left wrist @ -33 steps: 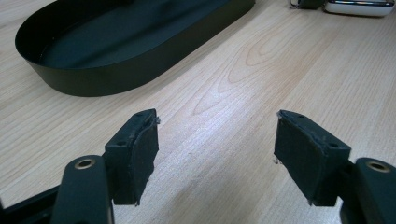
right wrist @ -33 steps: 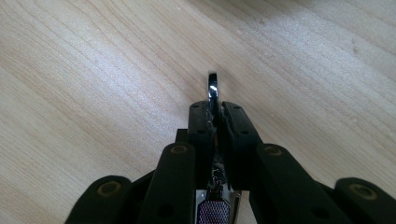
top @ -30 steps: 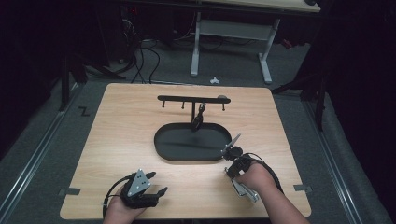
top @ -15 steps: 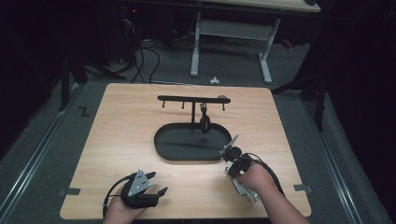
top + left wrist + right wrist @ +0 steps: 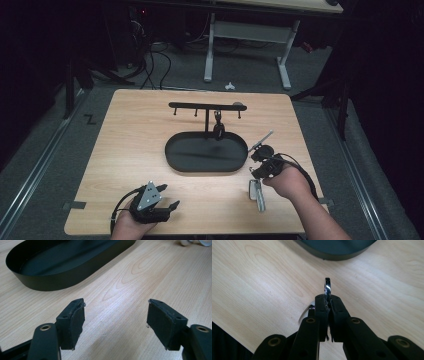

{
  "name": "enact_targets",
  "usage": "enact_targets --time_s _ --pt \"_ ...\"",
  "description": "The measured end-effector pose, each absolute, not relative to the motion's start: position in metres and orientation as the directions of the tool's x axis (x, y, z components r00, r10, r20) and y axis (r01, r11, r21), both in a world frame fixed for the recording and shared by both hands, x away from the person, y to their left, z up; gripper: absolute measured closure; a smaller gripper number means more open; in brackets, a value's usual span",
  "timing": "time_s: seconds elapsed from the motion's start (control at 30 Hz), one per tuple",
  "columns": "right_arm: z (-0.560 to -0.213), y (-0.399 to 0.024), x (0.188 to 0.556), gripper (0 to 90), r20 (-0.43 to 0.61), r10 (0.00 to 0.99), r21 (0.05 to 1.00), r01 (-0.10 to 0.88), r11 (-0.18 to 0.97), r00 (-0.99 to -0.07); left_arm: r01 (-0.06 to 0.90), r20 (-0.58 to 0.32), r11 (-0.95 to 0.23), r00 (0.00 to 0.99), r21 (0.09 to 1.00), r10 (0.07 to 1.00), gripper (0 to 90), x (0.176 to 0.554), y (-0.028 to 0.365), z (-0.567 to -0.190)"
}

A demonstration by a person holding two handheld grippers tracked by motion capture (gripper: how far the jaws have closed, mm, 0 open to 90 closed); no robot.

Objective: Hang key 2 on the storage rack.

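High view: at the lower left of the frame the left gripper (image 5: pixel 167 199) is held low over the wooden table (image 5: pixel 125 150) with its jaws spread wide and nothing between them, as is confirmed in the left gripper view, where only bare wood lies between the pads (image 5: pixel 75 322). At the lower right, the right gripper (image 5: pixel 255 157) is seen closed on a thin shiny metal piece (image 5: pixel 327 287), and a silver clip-like object (image 5: pixel 256 192) lies on the table just beside the right hand (image 5: pixel 287 181). Farther up, at centre frame, a black oval tray (image 5: pixel 175 162) is placed, and behind it a black hook rack (image 5: pixel 205 106) from which a small dark item (image 5: pixel 218 129) is hung.
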State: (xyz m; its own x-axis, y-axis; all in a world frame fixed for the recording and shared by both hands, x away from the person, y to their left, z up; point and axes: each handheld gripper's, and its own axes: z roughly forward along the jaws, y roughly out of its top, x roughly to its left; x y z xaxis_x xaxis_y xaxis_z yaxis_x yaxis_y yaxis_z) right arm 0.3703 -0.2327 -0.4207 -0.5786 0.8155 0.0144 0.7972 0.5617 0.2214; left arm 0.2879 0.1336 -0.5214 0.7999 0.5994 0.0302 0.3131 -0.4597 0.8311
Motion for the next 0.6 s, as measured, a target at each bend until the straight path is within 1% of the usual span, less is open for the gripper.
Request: enact_targets --time_s 0.43,0.6 --pt "-0.367 -0.236 0.373 86.3 -0.035 0.819 0.311 0.773 0.553 -0.572 0.309 0.033 -0.46 0.801 0.833 0.598 31.0 0.288 0.134 -0.521" --pt "-0.36 -0.234 0.374 86.2 -0.046 0.816 0.315 0.767 0.56 -0.577 0.308 0.033 -0.458 0.8 0.834 0.599 31.0 0.288 0.135 -0.52"
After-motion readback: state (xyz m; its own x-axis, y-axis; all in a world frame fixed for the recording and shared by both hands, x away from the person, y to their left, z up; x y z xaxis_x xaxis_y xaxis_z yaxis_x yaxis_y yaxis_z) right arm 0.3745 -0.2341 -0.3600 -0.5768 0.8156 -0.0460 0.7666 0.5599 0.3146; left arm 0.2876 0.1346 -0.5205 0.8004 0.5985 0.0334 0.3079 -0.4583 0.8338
